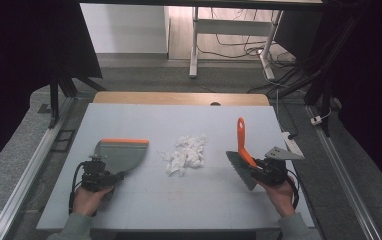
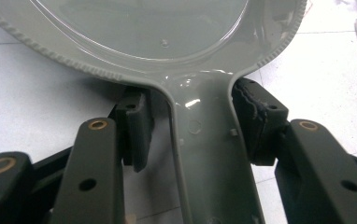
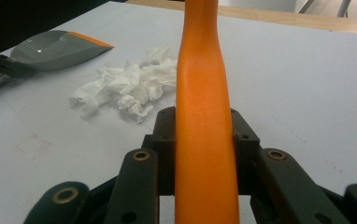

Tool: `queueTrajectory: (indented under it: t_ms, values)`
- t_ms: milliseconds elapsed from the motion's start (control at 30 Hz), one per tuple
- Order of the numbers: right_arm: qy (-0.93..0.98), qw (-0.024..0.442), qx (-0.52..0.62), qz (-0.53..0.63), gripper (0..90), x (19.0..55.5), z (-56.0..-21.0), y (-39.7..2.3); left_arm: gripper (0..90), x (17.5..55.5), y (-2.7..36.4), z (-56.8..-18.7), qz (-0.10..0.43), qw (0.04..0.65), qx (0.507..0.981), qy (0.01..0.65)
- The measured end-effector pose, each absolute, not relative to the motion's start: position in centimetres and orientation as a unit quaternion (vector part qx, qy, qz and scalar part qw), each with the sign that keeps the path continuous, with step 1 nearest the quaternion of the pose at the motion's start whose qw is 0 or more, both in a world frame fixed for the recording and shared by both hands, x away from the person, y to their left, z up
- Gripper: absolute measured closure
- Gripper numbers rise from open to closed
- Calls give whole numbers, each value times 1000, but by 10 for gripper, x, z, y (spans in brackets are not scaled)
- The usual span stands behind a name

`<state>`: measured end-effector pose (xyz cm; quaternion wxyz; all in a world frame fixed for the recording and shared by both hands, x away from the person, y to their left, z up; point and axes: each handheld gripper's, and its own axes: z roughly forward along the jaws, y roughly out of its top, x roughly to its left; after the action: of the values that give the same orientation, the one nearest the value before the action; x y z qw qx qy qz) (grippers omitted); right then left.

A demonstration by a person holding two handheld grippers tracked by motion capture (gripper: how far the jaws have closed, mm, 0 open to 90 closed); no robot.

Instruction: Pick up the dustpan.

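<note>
Grey dustpan [image 1: 119,153], handle between left gripper [image 2: 193,126] jaws: right pad touching, left apart; clamp squarely. Right gripper [image 3: 203,154] clamped on orange brush [image 3: 201,116]. Tissue scraps [image 1: 185,152] between.

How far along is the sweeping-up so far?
Barely begun. The right gripper already clamps the brush by its orange handle. The left gripper straddles the dustpan handle, one pad touching, the other just short. The crumpled tissue pile lies unswept between them on the table.

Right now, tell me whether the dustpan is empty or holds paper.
Empty: the dustpan has a bare tray, and the crumpled paper lies apart on the table.
</note>
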<state>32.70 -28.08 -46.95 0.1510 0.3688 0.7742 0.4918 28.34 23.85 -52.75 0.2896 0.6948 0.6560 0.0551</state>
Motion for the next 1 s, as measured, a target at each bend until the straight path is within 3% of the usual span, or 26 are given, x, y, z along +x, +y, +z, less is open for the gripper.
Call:
queueTrajectory:
  t_ms: [200,400,1000]
  values:
    - [774,151,369,492,699,327,-470,-281,524,284,238,-528,58,290,694,656]
    - [774,151,371,490,699,328,-470,-281,603,284,240,-528,57,292,690,659]
    - [775,152,369,490,699,327,-469,-281,614,280,256,-526,78,318,687,649]
